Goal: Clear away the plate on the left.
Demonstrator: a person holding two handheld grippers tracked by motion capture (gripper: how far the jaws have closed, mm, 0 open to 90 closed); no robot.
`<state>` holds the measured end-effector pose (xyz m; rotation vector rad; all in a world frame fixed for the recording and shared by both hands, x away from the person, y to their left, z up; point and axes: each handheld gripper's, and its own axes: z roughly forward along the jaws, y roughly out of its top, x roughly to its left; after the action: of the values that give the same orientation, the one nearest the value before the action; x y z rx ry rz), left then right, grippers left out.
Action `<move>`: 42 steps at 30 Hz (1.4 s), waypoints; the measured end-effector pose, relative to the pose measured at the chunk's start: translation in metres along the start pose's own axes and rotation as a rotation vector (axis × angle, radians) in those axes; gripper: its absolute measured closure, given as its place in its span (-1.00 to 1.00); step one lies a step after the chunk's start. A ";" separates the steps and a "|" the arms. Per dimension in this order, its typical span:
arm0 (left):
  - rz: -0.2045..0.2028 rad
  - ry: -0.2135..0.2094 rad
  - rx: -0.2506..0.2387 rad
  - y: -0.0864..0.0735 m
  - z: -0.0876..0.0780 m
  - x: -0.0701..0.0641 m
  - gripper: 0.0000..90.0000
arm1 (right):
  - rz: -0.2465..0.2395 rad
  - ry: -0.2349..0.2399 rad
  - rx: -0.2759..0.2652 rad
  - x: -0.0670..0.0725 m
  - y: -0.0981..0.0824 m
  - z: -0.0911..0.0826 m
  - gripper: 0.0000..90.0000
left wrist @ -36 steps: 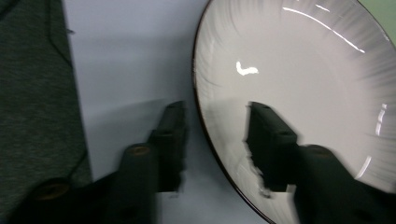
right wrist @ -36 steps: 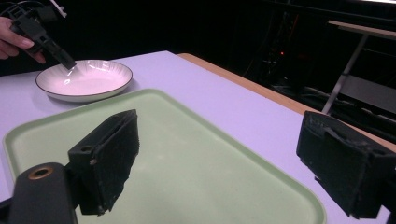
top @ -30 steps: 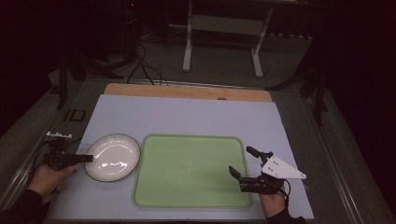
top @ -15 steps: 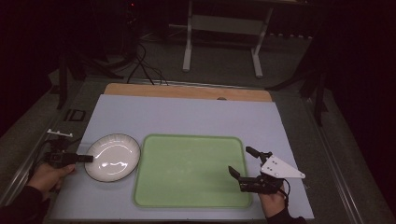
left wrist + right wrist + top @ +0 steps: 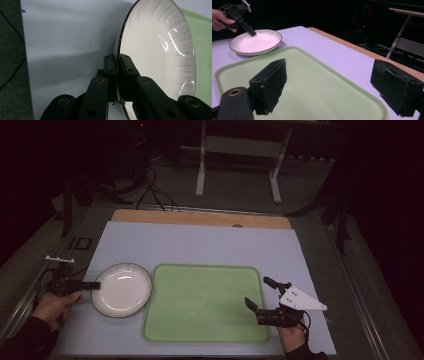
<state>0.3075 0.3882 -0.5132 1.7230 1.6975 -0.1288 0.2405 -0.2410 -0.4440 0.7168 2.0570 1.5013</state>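
The left gripper [image 5: 117,65] has just been closing its jaws, and now they pinch the rim of the white plate [image 5: 160,55]. In the left gripper view one black jaw is on the under side of the rim and the other is on the inner side, with the thin dark edge of the plate between them. In the high view the left gripper [image 5: 91,285] comes in from the left and bites the left edge of the white plate [image 5: 122,289]. A hand [image 5: 54,304] holds it from behind. In the right gripper view the left gripper [image 5: 251,32] looks small and far away, with its tip on the far rim of the white plate [image 5: 255,42].

The plate is round, with fine lines around its rim. It sits on the pale blue mat [image 5: 200,245], just beside the left edge of the green tray [image 5: 205,302]. I cannot tell if plate and tray touch.

The right gripper [image 5: 261,293] is let go, with its jaws wide apart and nothing between them. It is at the right edge of the green tray, well apart from the plate. In the right gripper view the two black pads [image 5: 272,83] stand far from each other over the green tray [image 5: 317,85]. A hand [image 5: 292,335] holds this gripper from below.

Past the mat there is a wooden strip [image 5: 200,218] at the far edge of the table
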 end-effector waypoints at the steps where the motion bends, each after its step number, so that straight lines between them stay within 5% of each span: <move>1: -0.001 0.001 -0.003 0.000 0.000 -0.001 0.90 | 0.001 0.000 0.000 0.000 0.000 0.000 -0.70; 27: -0.025 -0.006 -0.124 0.008 -0.031 -0.011 0.88 | 0.012 -0.006 -0.007 -0.002 -0.001 -0.001 -0.71; 42: -0.010 -0.012 -0.134 0.018 -0.034 -0.030 0.87 | 0.017 -0.006 -0.007 -0.002 -0.001 -0.001 -0.70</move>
<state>0.3060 0.3830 -0.4645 1.6126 1.6673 -0.0291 0.2417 -0.2433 -0.4444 0.7368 2.0459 1.5130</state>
